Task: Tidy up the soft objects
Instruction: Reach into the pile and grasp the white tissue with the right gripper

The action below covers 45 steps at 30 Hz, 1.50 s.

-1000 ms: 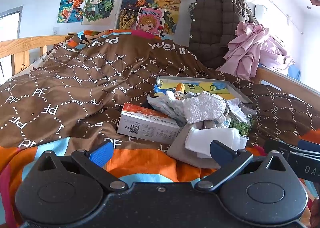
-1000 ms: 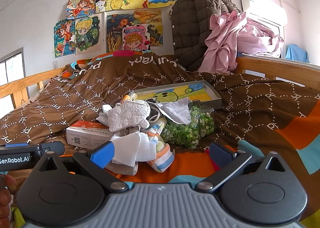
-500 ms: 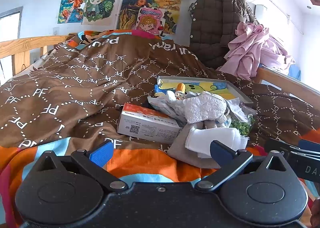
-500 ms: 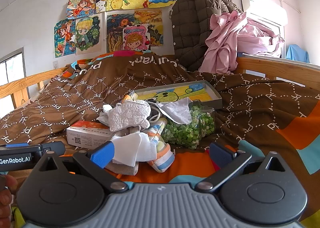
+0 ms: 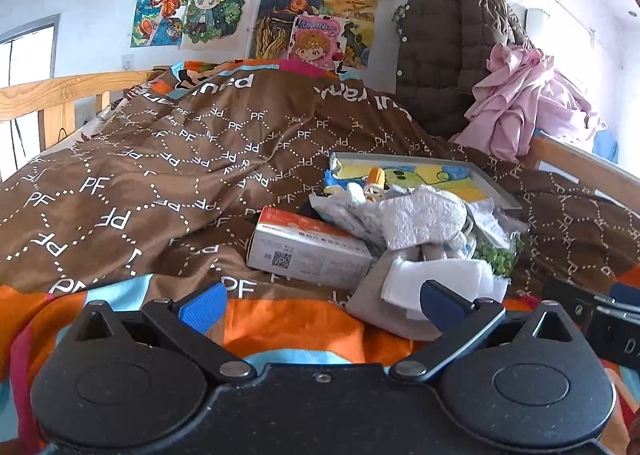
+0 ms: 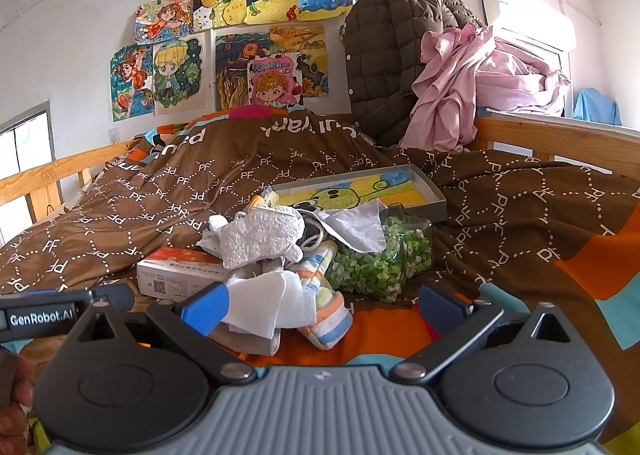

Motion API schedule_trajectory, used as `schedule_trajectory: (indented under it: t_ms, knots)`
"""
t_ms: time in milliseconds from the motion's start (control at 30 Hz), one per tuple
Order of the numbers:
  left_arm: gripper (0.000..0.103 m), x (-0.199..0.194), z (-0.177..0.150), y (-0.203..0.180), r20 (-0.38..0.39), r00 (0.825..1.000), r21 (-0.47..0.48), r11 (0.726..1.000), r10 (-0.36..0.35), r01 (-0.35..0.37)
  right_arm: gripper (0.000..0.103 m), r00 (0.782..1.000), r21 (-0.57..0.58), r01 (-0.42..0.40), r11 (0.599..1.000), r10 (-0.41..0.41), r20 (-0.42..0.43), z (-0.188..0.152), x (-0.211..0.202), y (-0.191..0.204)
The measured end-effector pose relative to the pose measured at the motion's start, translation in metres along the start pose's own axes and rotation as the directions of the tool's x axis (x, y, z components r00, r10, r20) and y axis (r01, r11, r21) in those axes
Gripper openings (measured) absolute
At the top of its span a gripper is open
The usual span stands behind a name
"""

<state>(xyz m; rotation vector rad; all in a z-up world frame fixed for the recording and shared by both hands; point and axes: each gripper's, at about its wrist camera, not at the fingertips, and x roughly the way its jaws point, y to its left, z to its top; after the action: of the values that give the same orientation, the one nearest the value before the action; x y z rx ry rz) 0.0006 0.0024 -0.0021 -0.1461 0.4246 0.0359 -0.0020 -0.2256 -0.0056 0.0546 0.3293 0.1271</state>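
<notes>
While both grippers, left gripper (image 5: 320, 301) and right gripper (image 6: 322, 301), are hovering wide apart and empty, reaching squarely for the white cloth (image 6: 276, 305) on top is looking wisest.

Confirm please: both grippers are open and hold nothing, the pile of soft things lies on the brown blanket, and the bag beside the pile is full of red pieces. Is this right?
Not quite: the bag holds green pieces, not red, as the right wrist view shows. The rest stands: the left gripper and the right gripper are open and hold nothing, and the pile lies on the brown blanket.
</notes>
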Motion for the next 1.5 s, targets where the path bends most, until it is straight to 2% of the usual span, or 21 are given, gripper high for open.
schedule_trajectory:
  t_ms: [167,300,533,767,867,933,1000,1133,1167,1267,1333,1500]
  knots:
    - [0.102,0.004,0.008,0.001,-0.018,1.000,-0.039,0.999,-0.021,0.020,0.103,1.000,0.027,0.000,1.000,0.000,0.003,0.004,0.000,-0.009]
    - [0.102,0.012,0.016,-0.006,-0.008,0.999,0.010,0.999,-0.039,0.039,0.103,0.999,0.048,-0.035,0.998,0.034,0.017,0.014,0.004,-0.019]
    - [0.102,0.037,0.024,-0.016,-0.050,0.986,-0.030,0.987,-0.160,0.159,0.103,0.998,-0.053,-0.061,0.997,0.061,0.013,0.027,0.028,-0.031]
    - [0.102,0.068,0.028,-0.022,-0.088,0.975,-0.062,0.978,-0.206,0.201,0.103,0.996,-0.116,-0.094,0.989,0.094,-0.006,0.031,0.053,-0.042]
    - [0.102,0.085,0.029,-0.017,-0.164,0.959,-0.105,0.970,-0.232,0.217,0.103,0.992,-0.173,-0.125,0.977,0.123,-0.018,0.031,0.063,-0.041]
    - [0.102,0.090,0.029,-0.010,-0.172,0.949,-0.161,0.958,-0.263,0.237,0.103,0.988,-0.220,-0.153,0.963,0.150,-0.032,0.030,0.071,-0.039]
    - [0.102,0.094,0.029,-0.006,-0.173,0.949,-0.179,0.956,-0.265,0.234,0.103,0.983,-0.268,-0.186,0.945,0.178,-0.054,0.027,0.081,-0.037]
    - [0.102,0.104,0.030,-0.006,-0.177,0.961,-0.064,0.977,-0.212,0.204,0.103,0.972,-0.338,-0.237,0.911,0.218,-0.092,0.018,0.096,-0.027]
    - [0.102,0.107,0.031,-0.005,-0.192,0.959,-0.049,0.978,-0.210,0.205,0.103,0.967,-0.351,-0.256,0.901,0.234,-0.105,0.016,0.099,-0.024]
    - [0.102,0.121,0.032,0.000,-0.235,0.947,-0.048,0.976,-0.218,0.213,0.103,0.958,-0.386,-0.287,0.877,0.259,-0.125,0.011,0.103,-0.015]
    - [0.102,0.128,0.032,0.003,-0.240,0.944,-0.062,0.974,-0.227,0.219,0.103,0.960,-0.412,-0.280,0.867,0.253,-0.118,0.010,0.105,-0.011]
    - [0.102,0.146,0.034,0.009,-0.277,0.912,-0.131,0.952,-0.303,0.277,0.097,0.943,-0.414,-0.333,0.847,0.304,-0.136,0.008,0.109,-0.009]
